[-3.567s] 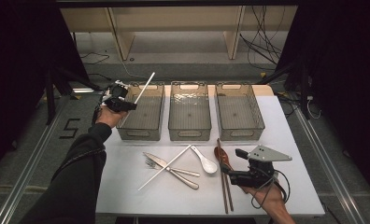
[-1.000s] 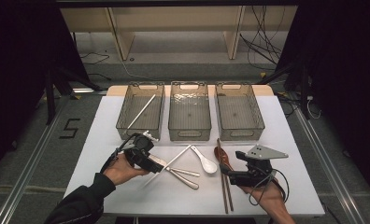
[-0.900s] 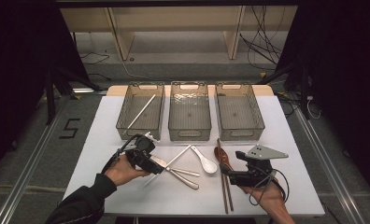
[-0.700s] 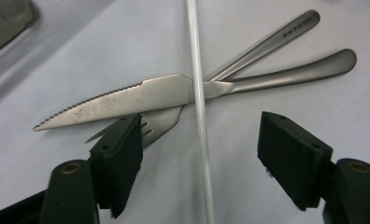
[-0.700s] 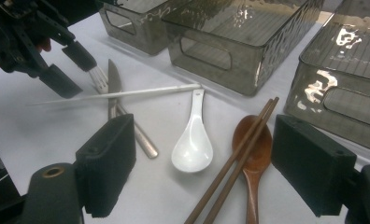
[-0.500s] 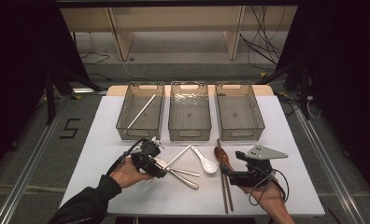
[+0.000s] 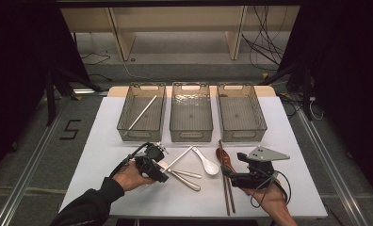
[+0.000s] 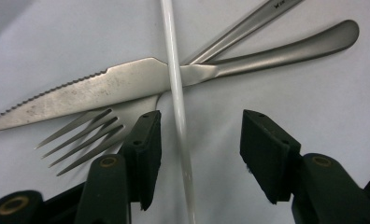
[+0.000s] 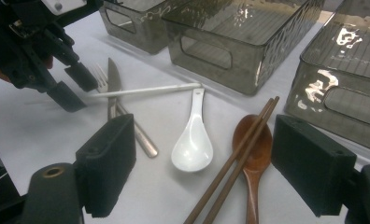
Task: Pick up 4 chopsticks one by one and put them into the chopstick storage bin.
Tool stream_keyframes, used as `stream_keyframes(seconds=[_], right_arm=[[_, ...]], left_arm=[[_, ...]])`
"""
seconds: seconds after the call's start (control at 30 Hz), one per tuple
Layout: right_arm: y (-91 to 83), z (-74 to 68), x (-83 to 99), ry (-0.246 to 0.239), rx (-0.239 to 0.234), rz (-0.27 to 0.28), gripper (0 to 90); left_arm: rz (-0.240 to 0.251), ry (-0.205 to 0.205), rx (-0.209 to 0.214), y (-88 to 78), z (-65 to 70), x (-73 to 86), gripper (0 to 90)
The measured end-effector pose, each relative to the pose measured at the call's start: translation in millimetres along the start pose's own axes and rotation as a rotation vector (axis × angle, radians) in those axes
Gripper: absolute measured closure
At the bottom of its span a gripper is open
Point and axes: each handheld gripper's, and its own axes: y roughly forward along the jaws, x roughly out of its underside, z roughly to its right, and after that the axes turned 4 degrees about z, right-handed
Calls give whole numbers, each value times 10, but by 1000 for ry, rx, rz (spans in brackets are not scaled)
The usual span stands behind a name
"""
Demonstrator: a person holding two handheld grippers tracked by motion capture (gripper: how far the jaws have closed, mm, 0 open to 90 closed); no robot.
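Left gripper [image 8: 199,140] is closing in around the white chopstick [image 8: 176,93], pads not touching it yet. The stick's lying on the table across the knife [image 8: 94,91] and fork [image 8: 87,135].

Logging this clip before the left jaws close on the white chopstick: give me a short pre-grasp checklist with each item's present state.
1. White chopstick between the left gripper jaws, which have just been closing: ok.
2. Pads touching it: not yet; a gap shows on each side.
3. Chopstick free to lift: ok, it lies on top of the knife.
4. Fork tines clear of the near jaw: cannot tell.
5. Left bin ready, one white stick already inside: ok.
6. Right gripper out of the way, open: ok.
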Motion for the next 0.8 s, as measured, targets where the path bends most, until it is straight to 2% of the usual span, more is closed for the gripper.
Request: stream_keyframes(seconds=[0.03,0.27,0.37,0.6,0.8], right_arm=[[0,-1,-1,0,1,-1,233],[2,-3,-1,0,-2,0,233],[1,-6,-2,-1,-2,2,233],[2,-10,-2,-5,-5,1,233],[7,-9,0,-5,-6,0,233]], left_arm=[[2,-10,5,11,8,1,498],[-15,-11,12,48,-15,-8,577],[-35,7,7,70,-22,-11,621],[-51,15,7,116,-44,-17,708],[-43,10,6,126,-78,-25,781]])
